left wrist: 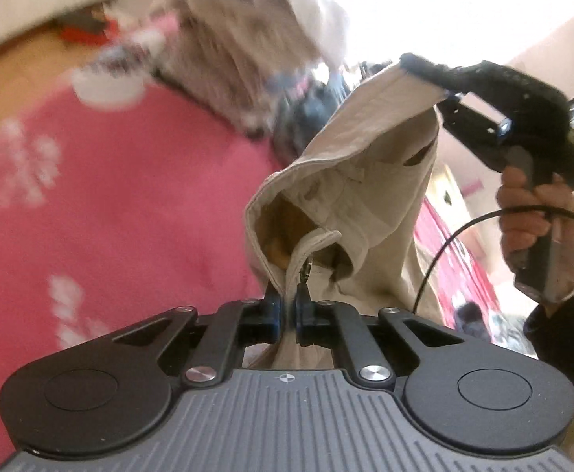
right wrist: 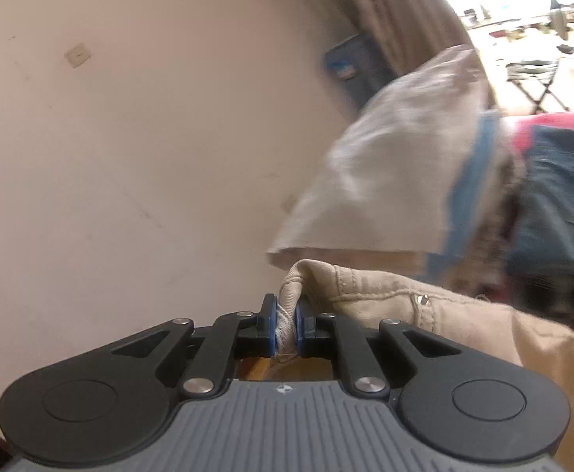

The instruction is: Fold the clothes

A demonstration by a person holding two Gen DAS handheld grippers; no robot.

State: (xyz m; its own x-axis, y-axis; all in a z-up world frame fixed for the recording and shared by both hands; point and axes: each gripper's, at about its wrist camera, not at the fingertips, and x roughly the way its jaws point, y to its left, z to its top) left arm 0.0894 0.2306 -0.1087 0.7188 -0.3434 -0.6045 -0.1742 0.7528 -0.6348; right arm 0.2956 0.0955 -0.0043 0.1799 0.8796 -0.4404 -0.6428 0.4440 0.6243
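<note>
The left gripper (left wrist: 289,314) is clamping its 2 blue-padded fingers (left wrist: 273,316) together on the waistband of a pair of beige cotton trousers (left wrist: 369,181), right beside the open fly and its small metal zip pull (left wrist: 306,271). The trousers are hanging in the air, stretched between the 2 tools, above a pink bedspread with blurred white flower prints (left wrist: 129,196). In the left wrist view the right gripper (left wrist: 424,69) is pinching the far end of the waistband, its black fingers closed flat on the cloth, while a person's hand (left wrist: 538,216) in a dark sleeve (left wrist: 562,334) is squeezing the tool's handle and a thin black cable (left wrist: 440,251) is looping down beside it.

In the right wrist view the right gripper (right wrist: 286,328) is gripping a bunched, thick roll of the same beige trousers (right wrist: 464,314), with the seamed waistband and a metal rivet (right wrist: 424,298) running off to the right. Behind them, a blurred pale grey garment with a blue trim (right wrist: 397,173) is lying on a heap next to folded dark blue denim (right wrist: 562,196). A plain cream wall (right wrist: 149,137) is filling the left of that view. In the left wrist view a blurred pile of light-coloured clothes (left wrist: 240,47) is sitting on the bedspread's far side.
</note>
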